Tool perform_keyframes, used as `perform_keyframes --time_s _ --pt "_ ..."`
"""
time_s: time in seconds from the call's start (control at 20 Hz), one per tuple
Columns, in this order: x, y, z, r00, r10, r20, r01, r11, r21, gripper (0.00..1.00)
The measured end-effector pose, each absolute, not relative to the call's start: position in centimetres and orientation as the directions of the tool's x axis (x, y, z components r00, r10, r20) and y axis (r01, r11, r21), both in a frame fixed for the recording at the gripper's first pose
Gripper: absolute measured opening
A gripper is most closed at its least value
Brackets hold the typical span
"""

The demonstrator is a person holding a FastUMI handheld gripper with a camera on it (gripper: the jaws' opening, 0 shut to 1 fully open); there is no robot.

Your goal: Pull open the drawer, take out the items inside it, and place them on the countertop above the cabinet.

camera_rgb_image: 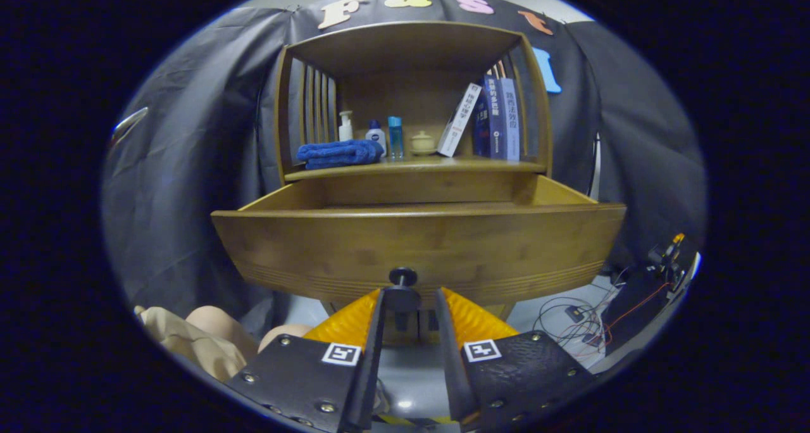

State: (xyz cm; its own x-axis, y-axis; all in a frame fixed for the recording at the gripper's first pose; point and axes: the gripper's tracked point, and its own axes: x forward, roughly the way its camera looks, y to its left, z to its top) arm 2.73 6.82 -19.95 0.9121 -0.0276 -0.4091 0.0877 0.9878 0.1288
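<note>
The wooden drawer [417, 243] stands pulled open — its black knob [403, 277] sits between the fingertips. The gripper [408, 300] is parted around the knob, not pressing it.

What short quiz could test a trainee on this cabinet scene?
1. True or false: the drawer is pulled out.
2. What sits between the gripper fingers: A. knob, B. towel, C. books?
3. Fill in: the towel lies on the ____ above the drawer.

Key: 1 true. 2 A; the fingers flank the knob, though whether they press it is unclear. 3 shelf.
</note>
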Motion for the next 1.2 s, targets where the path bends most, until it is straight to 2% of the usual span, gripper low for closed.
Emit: perform_keyframes --time_s 0.2,0.5,0.8,1.0,1.2 --pt "3.8 5.8 -14.6 0.949 -0.029 -0.313 0.077 0.987 0.142 0.45" --pt "10.6 7.3 -9.6 0.976 0.045 -0.214 -0.02 0.993 0.119 0.45" --pt "18.4 8.3 -13.5 0.918 0.086 -0.388 -0.037 0.991 0.13 0.45" --pt "21.3 8.1 -18.5 0.837 0.079 -0.542 0.016 0.985 0.17 0.45" --pt "21.9 7.7 -22.1 0.756 0.036 -0.654 0.039 0.994 0.1 0.45"
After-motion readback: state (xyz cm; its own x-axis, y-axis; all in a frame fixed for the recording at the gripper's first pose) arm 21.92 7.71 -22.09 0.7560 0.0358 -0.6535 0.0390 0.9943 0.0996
